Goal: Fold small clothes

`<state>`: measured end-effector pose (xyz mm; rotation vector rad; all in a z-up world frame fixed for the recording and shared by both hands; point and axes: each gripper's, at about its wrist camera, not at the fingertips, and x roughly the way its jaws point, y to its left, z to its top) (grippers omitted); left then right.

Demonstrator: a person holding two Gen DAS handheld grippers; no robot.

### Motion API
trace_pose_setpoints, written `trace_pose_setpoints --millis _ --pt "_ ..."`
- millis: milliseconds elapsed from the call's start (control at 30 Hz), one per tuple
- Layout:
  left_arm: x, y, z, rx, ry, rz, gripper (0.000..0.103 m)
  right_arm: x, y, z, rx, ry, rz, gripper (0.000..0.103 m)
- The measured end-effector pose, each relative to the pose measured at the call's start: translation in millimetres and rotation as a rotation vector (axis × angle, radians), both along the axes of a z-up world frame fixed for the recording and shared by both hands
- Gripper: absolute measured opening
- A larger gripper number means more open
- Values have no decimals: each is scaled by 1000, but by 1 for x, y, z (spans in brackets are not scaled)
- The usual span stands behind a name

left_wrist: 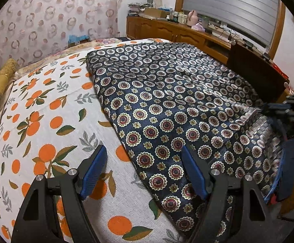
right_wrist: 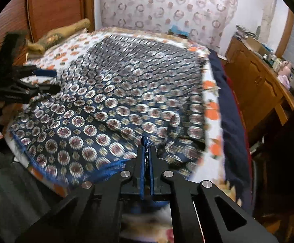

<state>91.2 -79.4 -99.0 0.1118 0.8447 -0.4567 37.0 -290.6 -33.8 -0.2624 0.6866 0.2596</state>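
nearby, wooden dresser beside bed; left gripper fingers apart, right gripper fingers clamped on patterned cloth

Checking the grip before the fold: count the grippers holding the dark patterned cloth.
1. The right gripper is shut on the cloth's near edge. The left gripper is open above the cloth's left edge and the sheet, holding nothing.

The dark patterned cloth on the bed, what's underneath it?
Under the patterned cloth lies a white bedsheet printed with oranges, showing around its edges. What the sheet looks like beneath the cloth is hidden.
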Motion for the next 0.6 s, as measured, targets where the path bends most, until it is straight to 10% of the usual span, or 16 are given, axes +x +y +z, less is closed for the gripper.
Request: trace_pose_setpoints --millis 200,333,600 --pt "-1 -2 -1 24 -7 0 77 -9 -24 11 8 45 -4 5" --pt "-1 -1 -1 20 -5 1 77 -4 -31 18 54 -13 -75 44" --pt "-5 3 1 7 -5 11 77 21 -10 -5 65 -18 -78 52"
